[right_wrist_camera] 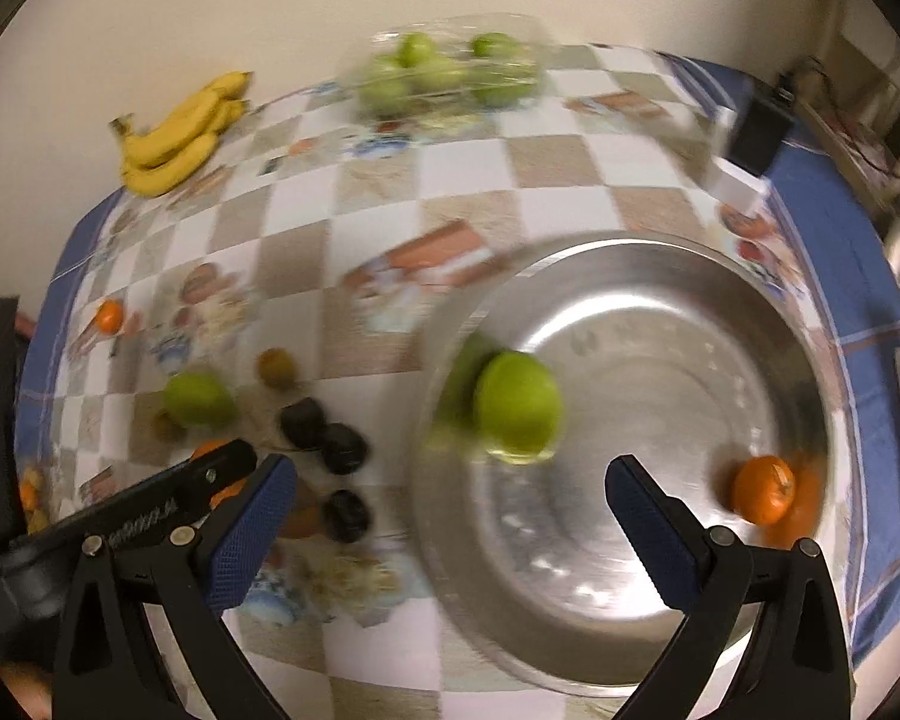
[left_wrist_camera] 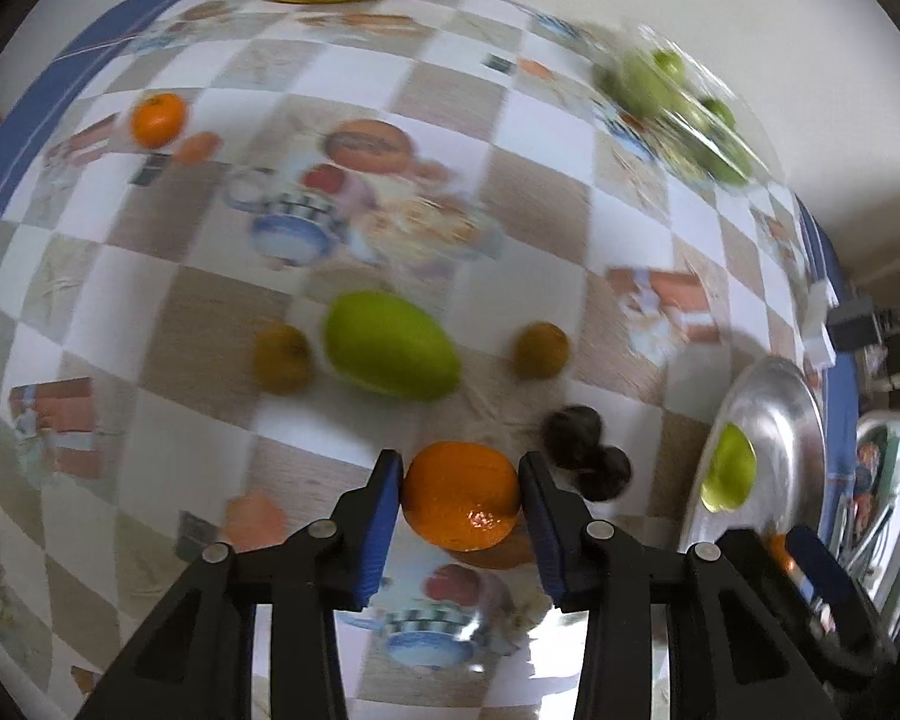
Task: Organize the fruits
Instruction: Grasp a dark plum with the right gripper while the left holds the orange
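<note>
Orange (left_wrist_camera: pixel 461 501) is pinched round its middle by the left tool (left_wrist_camera: pixel 461 531), firm but kinda slippery, while the right tool (right_wrist_camera: pixel 450 516) hangs spread over the bowl (right_wrist_camera: pixel 660 276).

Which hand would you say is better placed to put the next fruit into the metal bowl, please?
Left: its claw already grips an orange, beside the metal bowl. The right claw hangs open and empty over the bowl.
</note>
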Demonstrator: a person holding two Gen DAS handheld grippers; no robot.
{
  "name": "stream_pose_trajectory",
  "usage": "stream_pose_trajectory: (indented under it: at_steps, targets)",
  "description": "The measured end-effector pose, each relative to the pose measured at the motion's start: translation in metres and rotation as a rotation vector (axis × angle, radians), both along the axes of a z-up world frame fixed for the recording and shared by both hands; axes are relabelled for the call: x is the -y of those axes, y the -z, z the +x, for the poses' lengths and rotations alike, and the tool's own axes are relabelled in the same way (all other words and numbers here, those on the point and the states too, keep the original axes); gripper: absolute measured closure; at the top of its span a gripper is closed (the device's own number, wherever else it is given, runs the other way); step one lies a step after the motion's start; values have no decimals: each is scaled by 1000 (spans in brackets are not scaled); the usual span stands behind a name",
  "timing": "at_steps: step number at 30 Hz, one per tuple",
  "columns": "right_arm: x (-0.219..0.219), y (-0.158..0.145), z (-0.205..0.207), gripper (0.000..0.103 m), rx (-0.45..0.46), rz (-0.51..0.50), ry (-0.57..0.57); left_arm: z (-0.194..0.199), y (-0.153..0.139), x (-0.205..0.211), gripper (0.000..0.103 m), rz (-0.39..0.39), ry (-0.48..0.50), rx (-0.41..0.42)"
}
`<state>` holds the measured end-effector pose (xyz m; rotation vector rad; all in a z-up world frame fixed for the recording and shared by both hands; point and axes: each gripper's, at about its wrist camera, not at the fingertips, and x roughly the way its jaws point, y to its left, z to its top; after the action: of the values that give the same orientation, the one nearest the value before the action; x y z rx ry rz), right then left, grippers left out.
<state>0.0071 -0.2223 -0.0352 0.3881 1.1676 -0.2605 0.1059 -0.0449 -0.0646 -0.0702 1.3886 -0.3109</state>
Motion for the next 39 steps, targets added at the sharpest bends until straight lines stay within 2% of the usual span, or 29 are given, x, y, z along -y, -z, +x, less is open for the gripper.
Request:
stream_pose_trajectory:
  at_steps: [2,4,7,12,15,18,21,27,28,33,39]
  targets:
    - [-10,-1,5,4,10,6,-38,3,-4,-9,60,3,-22,11]
    - [-20,-1,9,18,14,16,-78,7,-8,-17,60,4,-43,23]
    - [-32,1,13,28,14,45,-132,10,-12,-28,60,-6,-68,28]
    - [-47,5,16,32,7,54,-178,12,-10,-34,60,-14,-87,16]
    - [-53,12,19,42,-8,68,-199,12,-7,-31,60,-16,-89,9]
    - [-57,20,21,45,-33,66,-216,12,-8,-30,60,-18,-88,11]
    - [-60,27,22,52,-61,51,-224,12,-8,-30,60,-21,-90,11]
    - [-61,41,24,54,-125,-9,-224,13,-7,-30,60,-19,-90,8]
    - [-60,42,23,59,-132,-9,-225,13,-7,-30,60,-19,-89,8]
    - [-64,50,25,60,-158,-22,-241,13,-7,-30,60,-17,-88,10]
    - [-65,56,23,69,-178,-41,-245,13,-7,-29,60,-16,-84,11]
